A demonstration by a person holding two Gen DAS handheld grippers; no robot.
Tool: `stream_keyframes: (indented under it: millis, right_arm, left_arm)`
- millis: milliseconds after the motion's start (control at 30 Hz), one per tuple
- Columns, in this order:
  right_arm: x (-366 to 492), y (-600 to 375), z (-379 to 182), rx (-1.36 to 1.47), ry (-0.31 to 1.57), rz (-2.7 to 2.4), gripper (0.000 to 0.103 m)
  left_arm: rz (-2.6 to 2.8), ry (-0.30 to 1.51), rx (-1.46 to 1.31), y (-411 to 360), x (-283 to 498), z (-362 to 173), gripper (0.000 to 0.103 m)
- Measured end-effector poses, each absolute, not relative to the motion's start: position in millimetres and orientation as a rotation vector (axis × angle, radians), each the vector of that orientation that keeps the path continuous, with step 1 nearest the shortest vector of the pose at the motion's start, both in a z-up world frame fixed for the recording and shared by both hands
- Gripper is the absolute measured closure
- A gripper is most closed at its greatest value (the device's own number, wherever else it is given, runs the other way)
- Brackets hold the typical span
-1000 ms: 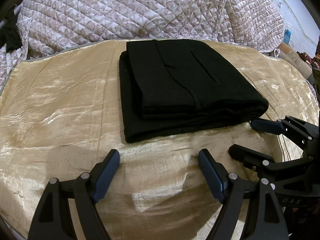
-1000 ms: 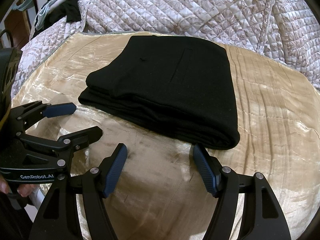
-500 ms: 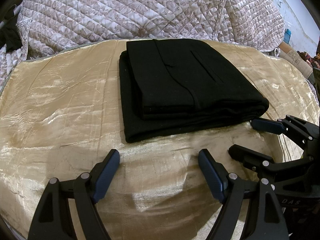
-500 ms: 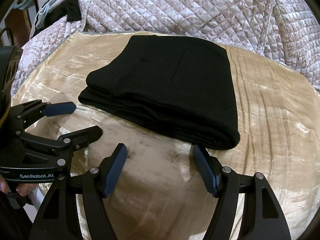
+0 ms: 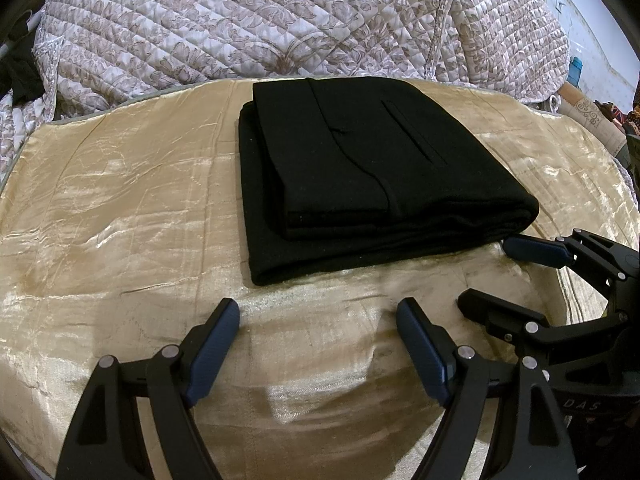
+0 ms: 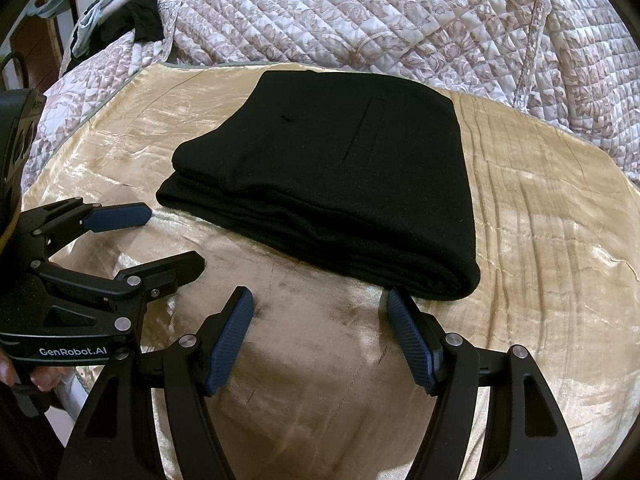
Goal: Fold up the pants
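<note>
The black pants point(image 5: 360, 176) lie folded into a compact stack on a gold satin cloth point(image 5: 120, 208); they also show in the right wrist view point(image 6: 344, 184). My left gripper point(image 5: 318, 312) is open and empty, a little short of the stack's near edge. My right gripper point(image 6: 320, 300) is open and empty, just short of the stack's near right corner. Each gripper shows in the other's view: the right one at the right side point(image 5: 486, 276), the left one at the left side point(image 6: 176, 236), both open.
A quilted floral bedspread point(image 5: 280, 24) rises behind the gold cloth point(image 6: 540, 220). Dark and pale clothes point(image 6: 120, 20) hang at the far left. The cloth's near edge drops off on the left point(image 6: 80, 384).
</note>
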State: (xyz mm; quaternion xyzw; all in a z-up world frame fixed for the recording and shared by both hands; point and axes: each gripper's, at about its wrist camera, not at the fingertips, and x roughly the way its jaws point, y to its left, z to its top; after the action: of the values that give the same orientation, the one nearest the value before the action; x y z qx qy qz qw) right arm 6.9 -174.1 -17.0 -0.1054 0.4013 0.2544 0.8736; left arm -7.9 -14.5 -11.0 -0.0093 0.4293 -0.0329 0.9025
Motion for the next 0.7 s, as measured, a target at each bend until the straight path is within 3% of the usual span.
stream_keyframes:
  millis: [700]
  right_arm:
    - [6.2, -172.8, -17.1, -0.224, 0.834, 0.529, 0.031]
  left_arm:
    - [-0.069, 0.889, -0.018, -14.5, -7.5, -10.6, 0.02]
